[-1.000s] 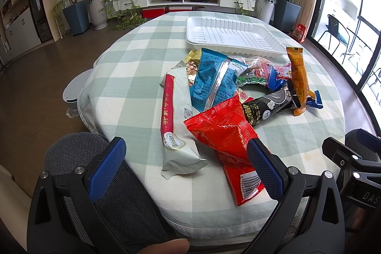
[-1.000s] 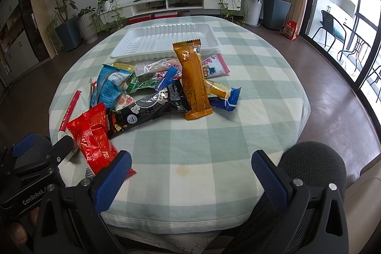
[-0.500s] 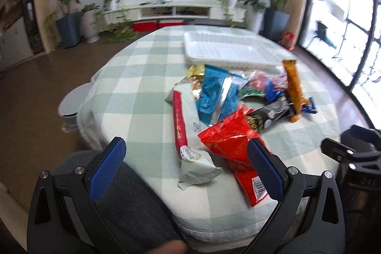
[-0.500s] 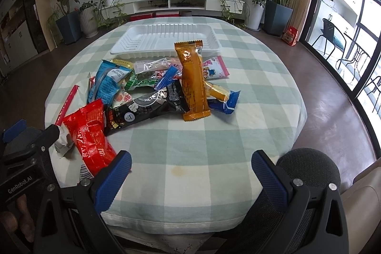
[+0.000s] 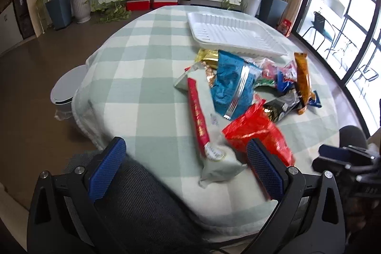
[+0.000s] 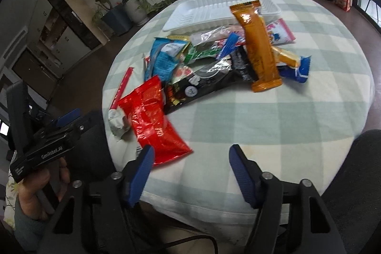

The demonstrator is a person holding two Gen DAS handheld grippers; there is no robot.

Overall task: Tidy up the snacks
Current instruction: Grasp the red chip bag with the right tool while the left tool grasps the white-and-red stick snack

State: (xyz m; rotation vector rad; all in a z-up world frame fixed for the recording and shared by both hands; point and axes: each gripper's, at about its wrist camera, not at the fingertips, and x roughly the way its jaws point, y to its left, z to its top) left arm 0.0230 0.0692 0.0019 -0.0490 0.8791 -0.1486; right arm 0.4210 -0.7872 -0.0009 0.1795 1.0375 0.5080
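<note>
round table [image 5: 147,77] under a green-and-white check cloth; white plastic tray [image 5: 228,32] on its far side, nothing in it yet, so the sorting looks barely begun; landmark for all below is the tray.

snack heap lies just in front of the tray, touching its near rim: blue packet [image 5: 232,84] nearest the tray; orange bar [image 6: 259,46] lapping up over the tray's near edge in the right wrist view; black packet [image 6: 209,82] under the orange bar's lower end; red packet [image 6: 152,120] farthest from the tray, at the near table edge; pale pouch with a red stripe [image 5: 202,125] beside it, also far from the tray.

right gripper [image 6: 190,173] low at the near table edge, well short of the tray; jaws have just been closing to about half width, nothing between them; red packet's corner lies just beside its left finger.
left gripper [image 5: 185,168] jaws released and wide, empty, over the near edge by the pouch.

judgement: first pick likely the red packet; pinch a crimped end, not the puffed middle; lift clear before crossing the heap toward the tray; keep the two grippers apart, they sit close.
</note>
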